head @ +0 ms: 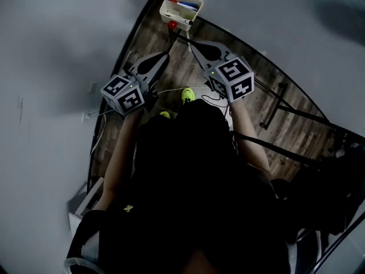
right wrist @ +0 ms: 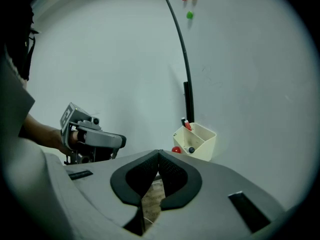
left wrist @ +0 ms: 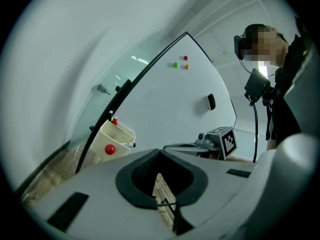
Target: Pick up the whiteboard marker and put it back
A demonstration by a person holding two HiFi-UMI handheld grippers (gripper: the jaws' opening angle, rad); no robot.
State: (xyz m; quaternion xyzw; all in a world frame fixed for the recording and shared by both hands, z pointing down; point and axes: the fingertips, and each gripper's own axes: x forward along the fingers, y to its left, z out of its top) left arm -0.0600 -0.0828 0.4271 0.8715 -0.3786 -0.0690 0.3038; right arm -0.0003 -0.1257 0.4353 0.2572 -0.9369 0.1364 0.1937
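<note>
A cream marker holder [head: 171, 10] hangs on the whiteboard ahead, with a red-capped marker [head: 174, 0] and a blue one [head: 188, 6] in it. In the right gripper view the holder [right wrist: 205, 141] shows the red-capped marker [right wrist: 187, 126] standing upright. My left gripper [head: 165, 56] and right gripper [head: 191, 43] both point toward the holder and stop short of it. The left gripper [left wrist: 159, 151] has its pads together with nothing between them. The right gripper [right wrist: 159, 153] is also shut and empty. No marker is held.
A red magnet [head: 172, 24] sticks just below the holder. Higher on the board are a black eraser [left wrist: 211, 102] and green [left wrist: 175, 64], red [left wrist: 185, 58] and orange [left wrist: 187, 67] magnets. Below lie wooden floor, the board's black stand legs [head: 274, 110] and cables.
</note>
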